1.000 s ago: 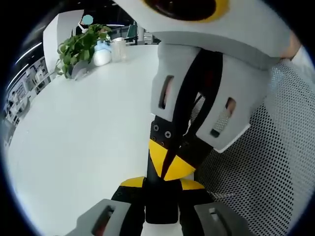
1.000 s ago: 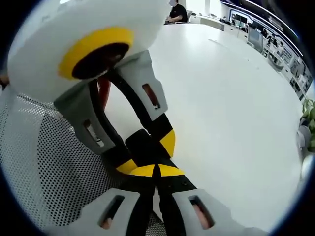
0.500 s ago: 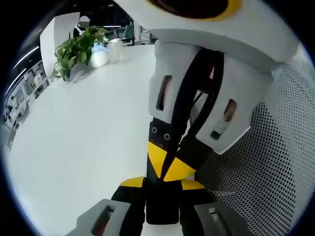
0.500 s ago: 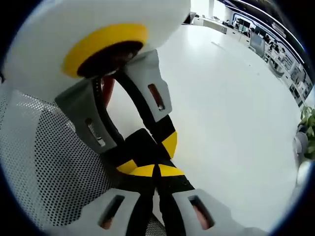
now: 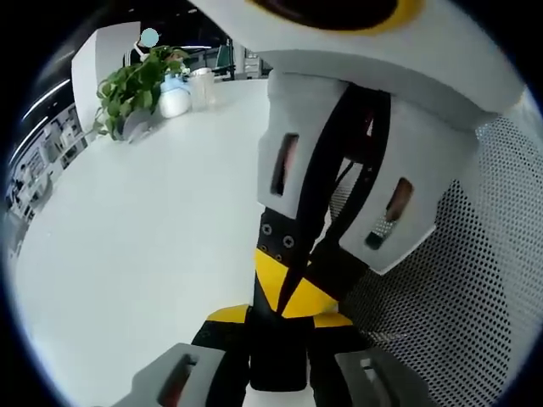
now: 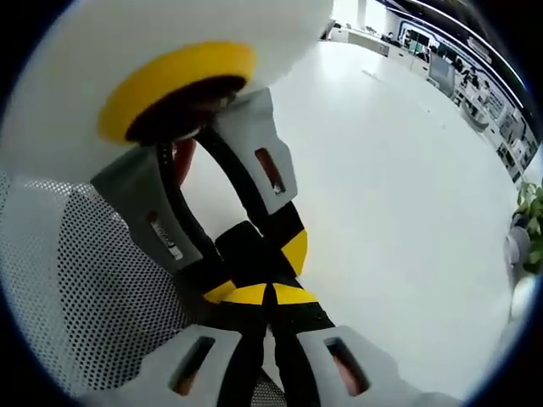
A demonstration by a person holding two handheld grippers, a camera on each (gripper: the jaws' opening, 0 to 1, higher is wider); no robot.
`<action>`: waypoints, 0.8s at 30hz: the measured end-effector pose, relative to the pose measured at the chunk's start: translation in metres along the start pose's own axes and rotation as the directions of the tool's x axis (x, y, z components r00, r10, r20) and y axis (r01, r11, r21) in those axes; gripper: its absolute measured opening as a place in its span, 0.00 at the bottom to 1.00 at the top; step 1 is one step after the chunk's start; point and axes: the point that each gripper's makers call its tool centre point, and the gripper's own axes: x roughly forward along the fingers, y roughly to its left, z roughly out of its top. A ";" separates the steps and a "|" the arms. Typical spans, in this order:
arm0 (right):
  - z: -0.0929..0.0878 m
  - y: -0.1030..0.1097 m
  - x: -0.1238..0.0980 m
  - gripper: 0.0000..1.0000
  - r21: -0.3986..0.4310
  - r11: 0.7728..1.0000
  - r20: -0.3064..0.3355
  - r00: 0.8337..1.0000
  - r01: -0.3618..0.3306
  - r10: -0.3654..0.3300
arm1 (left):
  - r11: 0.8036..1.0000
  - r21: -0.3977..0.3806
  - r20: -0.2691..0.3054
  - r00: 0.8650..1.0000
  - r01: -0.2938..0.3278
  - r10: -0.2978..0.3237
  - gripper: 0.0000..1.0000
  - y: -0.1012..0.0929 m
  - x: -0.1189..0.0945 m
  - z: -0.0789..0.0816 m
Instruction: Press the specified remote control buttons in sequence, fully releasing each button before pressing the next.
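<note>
Facing tip to tip, the 2 grippers meet over a white table point(image 5: 127, 254) beside a mesh surface point(image 6: 102, 305). Left gripper point(image 5: 278, 318) and right gripper point(image 6: 270, 297) both have jaws pressed together, holding nothing, likely parked since no remote is seen.

Smooth white table top point(image 5: 144, 254), faint satin sheen, no visible grain. Perforated grey mesh point(image 5: 458, 322) at the side, matt, regular fine holes, metal or fabric not discernible. Left gripper point(image 5: 278, 356) and right gripper point(image 6: 270, 339): matt grey and black plastic jaws, yellow tips in a duller rubbery finish. Potted plant point(image 5: 136, 85) with glossy green leaves; white containers point(image 5: 178, 89) beside it, smooth.
</note>
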 end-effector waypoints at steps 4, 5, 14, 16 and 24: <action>0.000 0.000 0.000 0.00 0.008 1.000 0.004 1.000 -0.004 0.004 | 0.999 -0.032 0.019 1.000 -0.014 0.014 0.25 0.001 0.002 0.003; 0.000 0.000 0.000 0.00 0.007 1.000 0.006 1.000 -0.004 0.004 | 0.999 -0.031 0.022 1.000 -0.016 0.017 0.25 0.001 0.002 0.003; 0.000 -0.001 0.000 0.00 0.020 1.000 0.019 1.000 -0.009 0.008 | 1.000 -0.022 0.030 1.000 -0.006 0.006 0.25 0.001 0.002 0.003; 0.000 -0.001 0.000 0.00 0.027 1.000 0.021 1.000 -0.012 0.011 | 1.000 -0.026 0.036 0.999 -0.002 0.003 0.24 0.001 0.002 0.003; 0.000 -0.001 0.000 0.00 0.042 0.999 0.029 0.999 -0.020 0.019 | 0.999 -0.038 0.015 1.000 0.015 -0.015 0.24 0.002 -0.002 -0.003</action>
